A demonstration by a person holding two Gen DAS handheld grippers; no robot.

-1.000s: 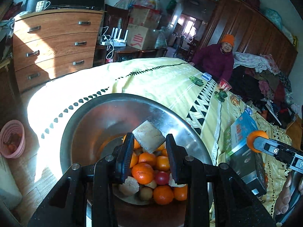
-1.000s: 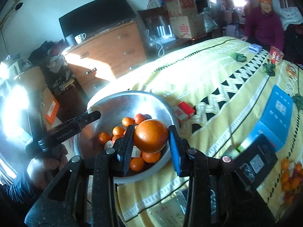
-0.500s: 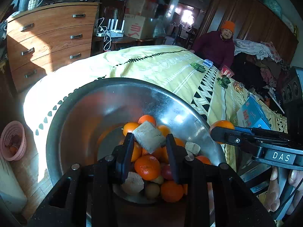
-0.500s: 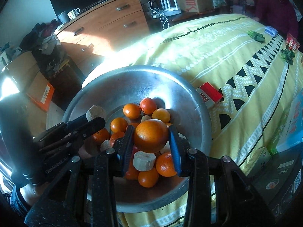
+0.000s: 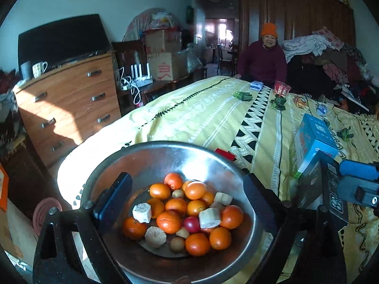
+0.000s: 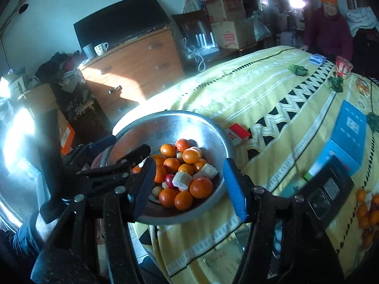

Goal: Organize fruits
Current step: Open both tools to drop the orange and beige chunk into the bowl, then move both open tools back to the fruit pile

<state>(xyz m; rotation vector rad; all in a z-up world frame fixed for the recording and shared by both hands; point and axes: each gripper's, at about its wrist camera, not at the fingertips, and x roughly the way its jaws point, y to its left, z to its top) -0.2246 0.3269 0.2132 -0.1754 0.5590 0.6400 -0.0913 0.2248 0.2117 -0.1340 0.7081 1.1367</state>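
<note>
Bowl (image 5: 151,156): steel, on the bed's (image 5: 213,116) yellow cover, holding oranges (image 5: 169,221) and pale chunks.
Left claw (image 5: 184,201): opening, spread wide, nothing between the jaws.
Right claw (image 6: 189,184): opening, empty.
Done: most fruit gathered.
Left: loose pile (image 6: 367,210) beside the dark box.

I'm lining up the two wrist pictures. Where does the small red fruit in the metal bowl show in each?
Left wrist: the small red fruit lies low in the pile, right of centre, beside a pale cut chunk.
Right wrist: the small red fruit lies left of centre in the pile, against that chunk.
Shared landmark: the metal bowl on the yellow cloth.
</note>
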